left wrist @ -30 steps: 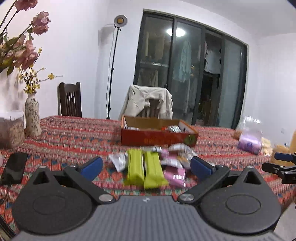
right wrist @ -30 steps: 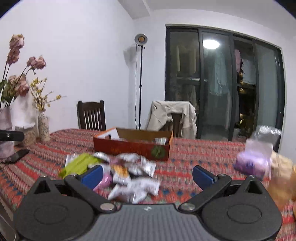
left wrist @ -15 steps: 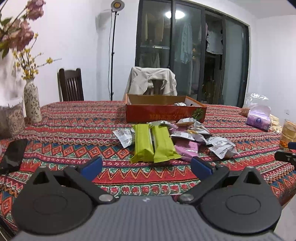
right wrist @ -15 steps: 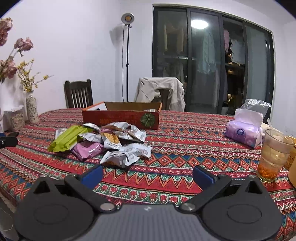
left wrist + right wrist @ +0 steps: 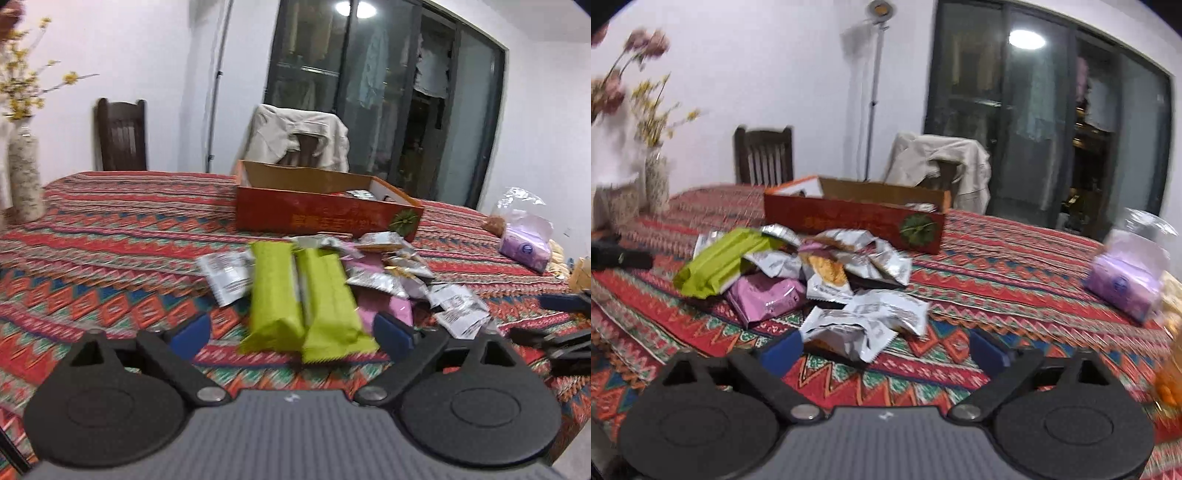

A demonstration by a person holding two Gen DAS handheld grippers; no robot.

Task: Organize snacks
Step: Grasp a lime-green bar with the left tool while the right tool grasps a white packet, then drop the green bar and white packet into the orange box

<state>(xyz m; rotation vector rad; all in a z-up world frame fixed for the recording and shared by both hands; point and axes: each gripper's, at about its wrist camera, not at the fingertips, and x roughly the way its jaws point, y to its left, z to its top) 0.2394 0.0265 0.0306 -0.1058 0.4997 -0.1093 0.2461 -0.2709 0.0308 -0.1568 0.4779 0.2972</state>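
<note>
With both the left tool point(image 5: 291, 328) and right tool point(image 5: 886, 349) spread, their jaws just narrowing on nothing, we risk scattering the loose snack pile point(image 5: 820, 273) mid-frame on the bench point(image 5: 997, 266), before the red box point(image 5: 857, 221), since the wrappers overlap and slip.

snack pile point(image 5: 827, 280): loose on patterned cloth, just before the box | two green packs point(image 5: 306, 295): long, flat, side by side at the pile's left | pink pack point(image 5: 764, 299): flat, beside them | silver sachets point(image 5: 882, 314): crumpled, overlapping | orange cardboard box point(image 5: 325, 218): open-topped, a few packets inside
</note>
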